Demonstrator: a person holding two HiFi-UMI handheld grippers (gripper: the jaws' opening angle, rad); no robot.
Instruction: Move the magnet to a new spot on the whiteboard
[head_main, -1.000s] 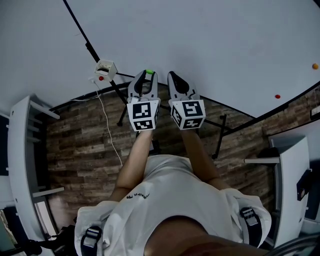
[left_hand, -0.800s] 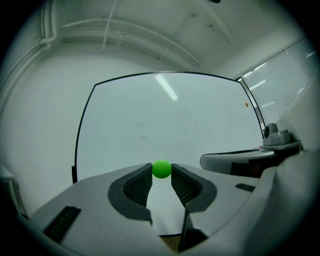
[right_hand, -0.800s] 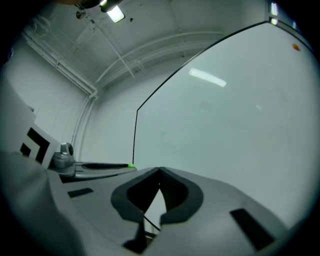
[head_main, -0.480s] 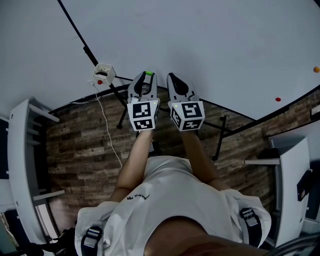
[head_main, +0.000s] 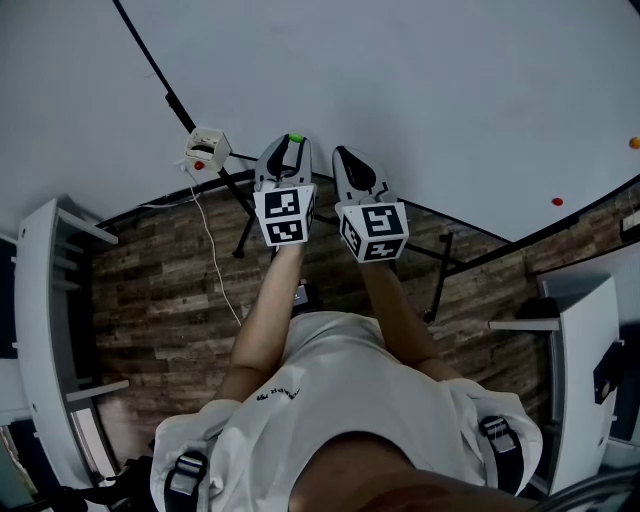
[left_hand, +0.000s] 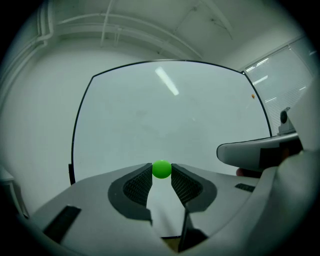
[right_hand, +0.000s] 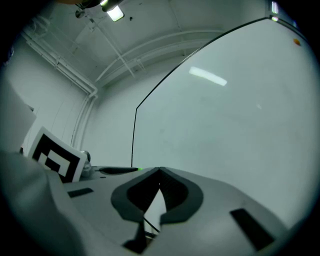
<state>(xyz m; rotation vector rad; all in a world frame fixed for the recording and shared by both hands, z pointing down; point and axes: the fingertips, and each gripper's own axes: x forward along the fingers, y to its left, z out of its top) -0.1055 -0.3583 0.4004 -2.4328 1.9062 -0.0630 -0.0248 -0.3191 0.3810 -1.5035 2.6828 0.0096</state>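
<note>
A small green magnet (left_hand: 161, 169) sits between the pads of my left gripper (left_hand: 161, 173), which is shut on it. In the head view the left gripper (head_main: 291, 143) points at the whiteboard (head_main: 420, 80) with the green magnet (head_main: 295, 138) at its tips. Whether the magnet touches the board I cannot tell. My right gripper (head_main: 346, 154) is held just to the right of the left one, a little further back. Its tips meet in the right gripper view (right_hand: 159, 170), shut with nothing between them. The whiteboard (left_hand: 170, 110) fills the view ahead.
A red magnet (head_main: 557, 201) and an orange magnet (head_main: 633, 143) stick to the board far to the right. A white switch box (head_main: 205, 150) with a cable hangs at the board's lower left edge. White shelves (head_main: 40, 300) stand at the left, and another white unit (head_main: 585, 340) at the right.
My left gripper has moved forward toward the whiteboard with the green magnet still in it. The right gripper has stayed where it was.
</note>
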